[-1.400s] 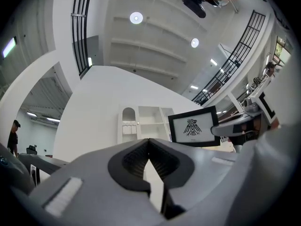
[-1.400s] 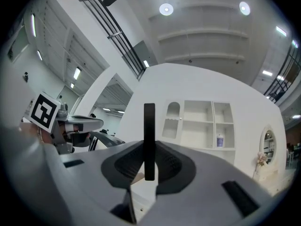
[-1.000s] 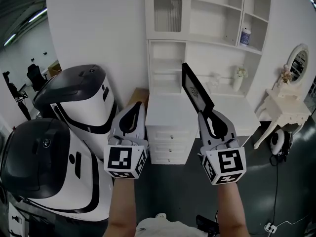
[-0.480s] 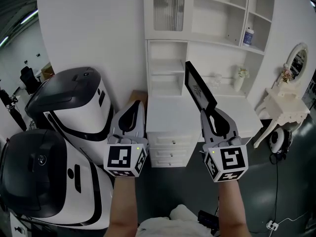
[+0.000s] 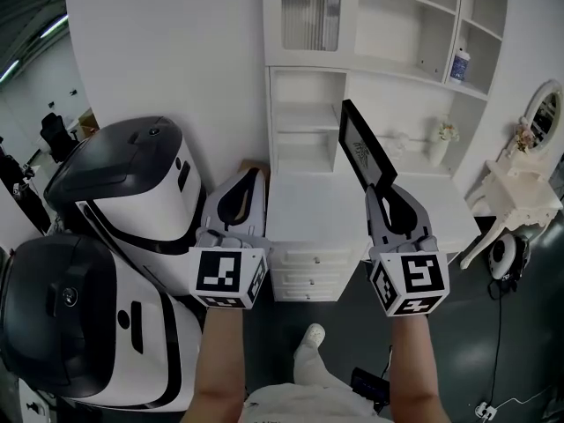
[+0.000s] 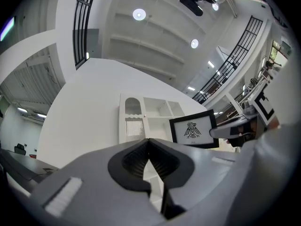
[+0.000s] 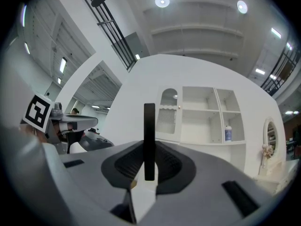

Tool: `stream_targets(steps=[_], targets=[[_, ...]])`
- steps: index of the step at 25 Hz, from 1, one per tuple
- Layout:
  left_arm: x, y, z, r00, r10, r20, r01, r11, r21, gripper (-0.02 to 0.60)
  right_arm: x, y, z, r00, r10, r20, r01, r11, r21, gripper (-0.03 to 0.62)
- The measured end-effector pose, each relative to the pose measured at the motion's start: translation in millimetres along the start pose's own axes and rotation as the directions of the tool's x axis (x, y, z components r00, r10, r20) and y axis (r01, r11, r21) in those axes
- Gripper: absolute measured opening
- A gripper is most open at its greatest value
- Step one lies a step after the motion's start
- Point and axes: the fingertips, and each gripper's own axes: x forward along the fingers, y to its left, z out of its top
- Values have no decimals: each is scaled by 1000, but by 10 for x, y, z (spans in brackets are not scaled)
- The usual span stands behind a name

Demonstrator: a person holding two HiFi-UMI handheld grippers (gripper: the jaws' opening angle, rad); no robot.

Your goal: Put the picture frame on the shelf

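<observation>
Picture frame and its destination. The white shelf unit (image 5: 397, 33) fills the upper middle of the head view, with open compartments above a chest of drawers (image 5: 308, 210). Two white-and-black machines (image 5: 132, 183) stand to its left, well apart from the work. The right gripper (image 5: 377, 190) is clamped on a lower corner of the picture frame (image 5: 361, 148), which is held in the air in front of the unit and touches no shelf. The left gripper (image 5: 250, 176) hangs beside it with its jaws together and nothing between them. A small bottle (image 5: 456, 64) stands in an upper right compartment. The frame's long axis runs up and away from the right gripper, tilted toward the unit, so the open compartments lie ahead of and above its top edge; the right hand is the one placed to carry it in. The right gripper view shows the frame (image 7: 149, 140) only as a thin black edge standing upright between the pads, with the compartments straight beyond it. The left gripper view alone shows its face (image 6: 193, 130), a bird print on white within a black border. Only the head view shows how far the frame stands off the shelves.
</observation>
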Motion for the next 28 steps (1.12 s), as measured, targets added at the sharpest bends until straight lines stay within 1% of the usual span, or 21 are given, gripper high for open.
stream_targets(steps=[7,19,23,28], targets=[[602,84,-207,1000,-5,-4,5,999,36,9,559,-304,-248,1000,9,9,-9,999,48,76],[1924,259,-839,999,-22,-41,24,998,50,9,1830,-983,-745,1000,20,-10,-18,994,104,76],[2242,366,-1028,998,-19,-55,22,998,60,9,2198,-1087,-907,999,31,-17,-29,992,127,77],[2574,496,-1200,999,-4,-52,7,998,55,9,2574,-1170,-1122,998,50,-40,-44,989,138,77]])
